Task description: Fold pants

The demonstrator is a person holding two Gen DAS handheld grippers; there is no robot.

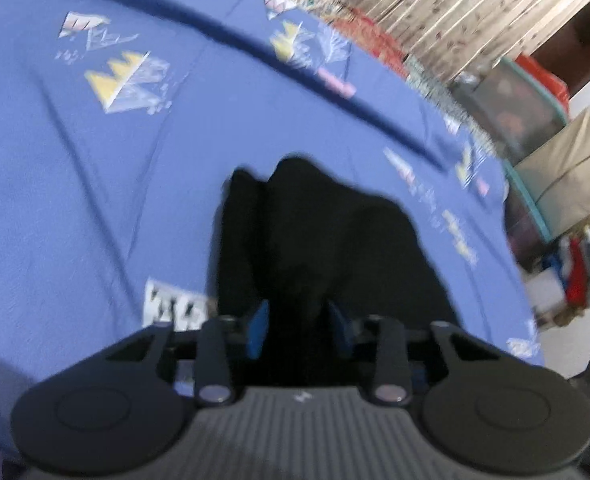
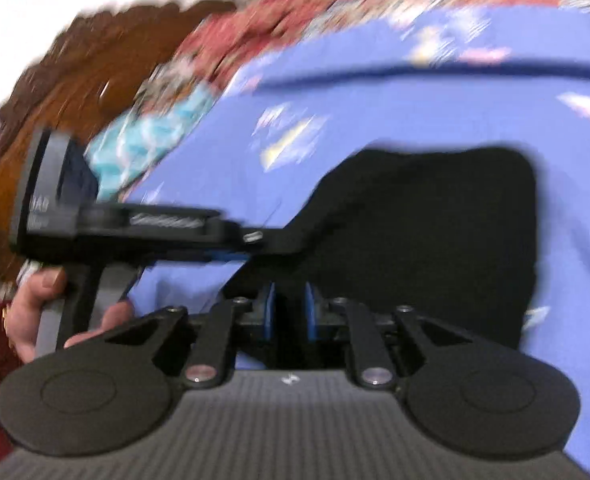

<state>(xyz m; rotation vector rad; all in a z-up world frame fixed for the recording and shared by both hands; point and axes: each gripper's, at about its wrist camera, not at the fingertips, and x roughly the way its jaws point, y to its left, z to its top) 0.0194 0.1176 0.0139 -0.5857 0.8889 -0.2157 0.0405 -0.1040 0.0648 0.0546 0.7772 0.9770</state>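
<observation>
The black pants lie bunched on a blue patterned bedsheet. My left gripper has its blue pads close on either side of black cloth and is shut on the pants. In the right wrist view the pants spread as a dark mass on the sheet. My right gripper has its blue pads nearly together with black cloth between them, shut on the pants. The left gripper's body and the hand holding it show at the left of that view. Both views are motion-blurred.
A wooden headboard and floral bedding lie beyond the sheet. A striped curtain, a dark box with a teal rim and a pile of clothes stand past the bed's right edge.
</observation>
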